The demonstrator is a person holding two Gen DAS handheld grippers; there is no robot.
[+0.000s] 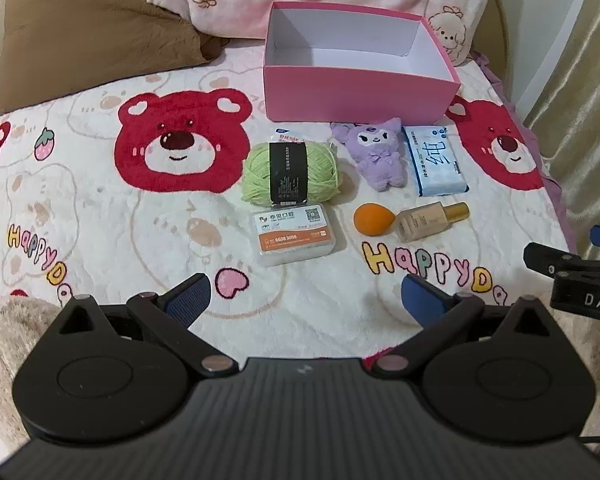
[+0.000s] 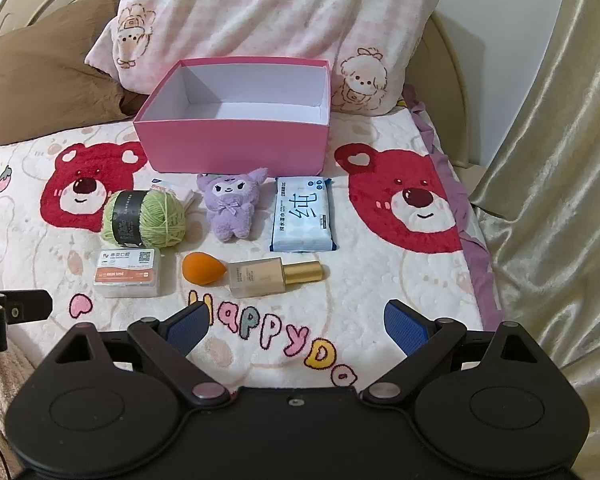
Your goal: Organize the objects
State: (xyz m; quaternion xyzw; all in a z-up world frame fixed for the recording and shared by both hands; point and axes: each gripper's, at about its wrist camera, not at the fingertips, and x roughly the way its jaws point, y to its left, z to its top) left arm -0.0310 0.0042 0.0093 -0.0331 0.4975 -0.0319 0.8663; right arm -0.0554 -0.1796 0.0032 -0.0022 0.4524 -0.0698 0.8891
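An open, empty pink box (image 1: 360,92) (image 2: 236,144) stands on the bed. In front of it lie a green yarn ball (image 1: 290,174) (image 2: 144,220), a purple plush toy (image 1: 378,152) (image 2: 230,206), a blue wet-wipes pack (image 1: 434,160) (image 2: 302,216), a clear floss-pick case (image 1: 296,234) (image 2: 127,272), an orange makeup sponge (image 1: 372,219) (image 2: 202,268) and a foundation bottle (image 1: 430,220) (image 2: 274,276). My left gripper (image 1: 306,300) is open and empty, short of the case. My right gripper (image 2: 298,322) is open and empty, short of the bottle.
A bear-print blanket (image 1: 140,220) (image 2: 380,280) covers the bed. A brown pillow (image 1: 92,40) and a pink pillow (image 2: 268,16) lie behind the box. A small white packet (image 1: 290,136) sits behind the yarn. A beige curtain (image 2: 548,200) hangs at the right.
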